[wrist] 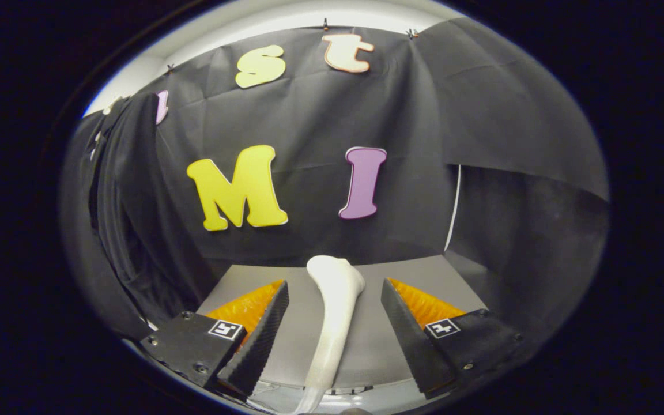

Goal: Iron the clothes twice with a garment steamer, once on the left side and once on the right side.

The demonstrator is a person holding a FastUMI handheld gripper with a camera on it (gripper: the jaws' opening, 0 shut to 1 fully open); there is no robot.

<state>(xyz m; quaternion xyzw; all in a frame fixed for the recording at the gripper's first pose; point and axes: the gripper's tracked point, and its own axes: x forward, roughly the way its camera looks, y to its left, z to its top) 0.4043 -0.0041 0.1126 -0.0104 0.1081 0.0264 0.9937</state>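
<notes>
A white garment steamer (335,305) lies on the grey table (459,288), its handle running toward me and its wider head pointing at the back wall. My gripper (335,291) is open, with one finger on each side of the steamer's handle and a gap between each finger and the handle. A dark garment (121,190) hangs at the left of the booth, off to the left beyond the fingers.
The grey table ends at the black back wall just beyond the steamer's head. A black side wall (528,230) stands to the right of the table. A thin white cord or pole (455,207) runs up the right corner.
</notes>
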